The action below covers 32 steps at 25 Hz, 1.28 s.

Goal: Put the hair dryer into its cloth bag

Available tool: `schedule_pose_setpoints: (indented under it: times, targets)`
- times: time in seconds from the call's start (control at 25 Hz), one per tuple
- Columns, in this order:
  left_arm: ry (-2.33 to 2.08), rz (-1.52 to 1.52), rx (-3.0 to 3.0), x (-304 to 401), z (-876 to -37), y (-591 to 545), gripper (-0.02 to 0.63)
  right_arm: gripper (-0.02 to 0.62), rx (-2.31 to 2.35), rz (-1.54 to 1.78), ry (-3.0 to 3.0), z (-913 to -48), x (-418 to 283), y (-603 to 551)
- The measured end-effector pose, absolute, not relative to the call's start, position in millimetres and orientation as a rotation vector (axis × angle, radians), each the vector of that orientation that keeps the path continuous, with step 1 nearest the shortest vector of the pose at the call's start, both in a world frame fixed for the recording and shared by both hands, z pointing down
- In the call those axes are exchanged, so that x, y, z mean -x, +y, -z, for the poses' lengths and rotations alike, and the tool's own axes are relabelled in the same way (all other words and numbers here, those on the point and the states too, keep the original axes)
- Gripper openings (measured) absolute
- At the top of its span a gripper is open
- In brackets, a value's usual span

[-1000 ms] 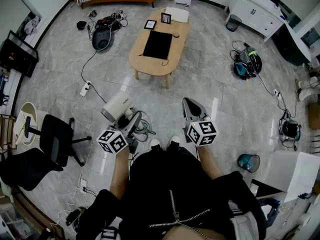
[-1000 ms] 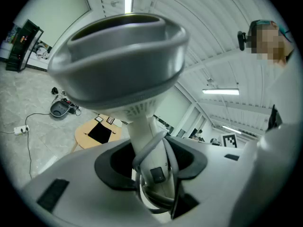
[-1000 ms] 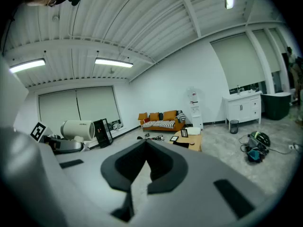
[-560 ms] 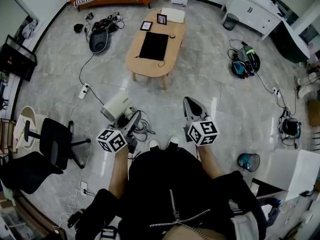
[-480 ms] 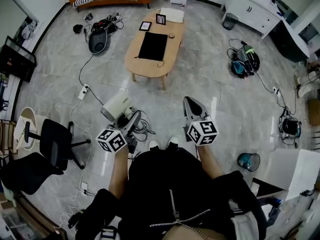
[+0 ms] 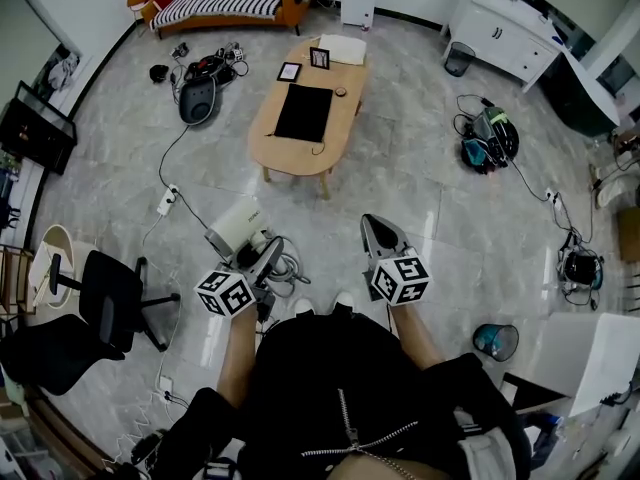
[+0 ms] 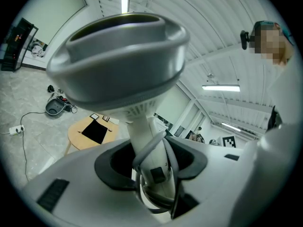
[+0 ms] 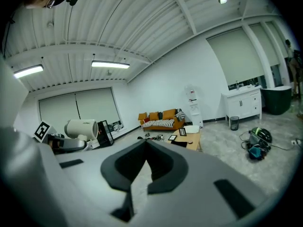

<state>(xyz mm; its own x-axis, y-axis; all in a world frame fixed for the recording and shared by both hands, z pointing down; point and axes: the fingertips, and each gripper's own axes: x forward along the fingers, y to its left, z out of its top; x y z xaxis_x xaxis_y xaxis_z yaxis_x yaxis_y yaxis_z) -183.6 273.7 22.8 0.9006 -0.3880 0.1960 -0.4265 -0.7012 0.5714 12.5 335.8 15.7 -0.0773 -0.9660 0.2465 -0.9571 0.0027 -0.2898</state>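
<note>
The white hair dryer [image 6: 235,230] is held by its handle [image 7: 147,143] in my left gripper [image 6: 264,258], with its grey cord [image 6: 288,265] looped beside the jaws. In the left gripper view its big head [image 7: 118,65] fills the top. My left gripper [image 7: 152,151] is shut on the handle. The black cloth bag [image 6: 303,112] lies flat on the oval wooden table [image 6: 290,156] ahead, also seen small as the bag [image 7: 94,132] and the bag [image 8: 179,144]. My right gripper [image 6: 378,236] is shut and empty; its jaws [image 8: 146,143] meet.
A black office chair [image 6: 112,288] stands at my left. A power strip [image 6: 166,201] and cables lie on the tiled floor. Two picture frames [image 6: 320,58] sit at the table's far end. A striped sofa [image 6: 232,0] is behind it. A blue bin [image 6: 496,339] stands at right.
The table, bag and sofa have slid lower in the head view as the person steps toward them. Both grippers keep their positions before the body, the dryer still held.
</note>
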Motion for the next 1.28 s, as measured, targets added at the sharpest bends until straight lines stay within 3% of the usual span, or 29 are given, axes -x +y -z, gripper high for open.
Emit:
schedule_pose_setpoints:
  times: [1.28]
  targets:
    - [-0.572,-0.067,-2.416,96.7,-33.2,215.1,0.196,0.011,2.066,0.667,2.270,-36.4,-87.4,267.3]
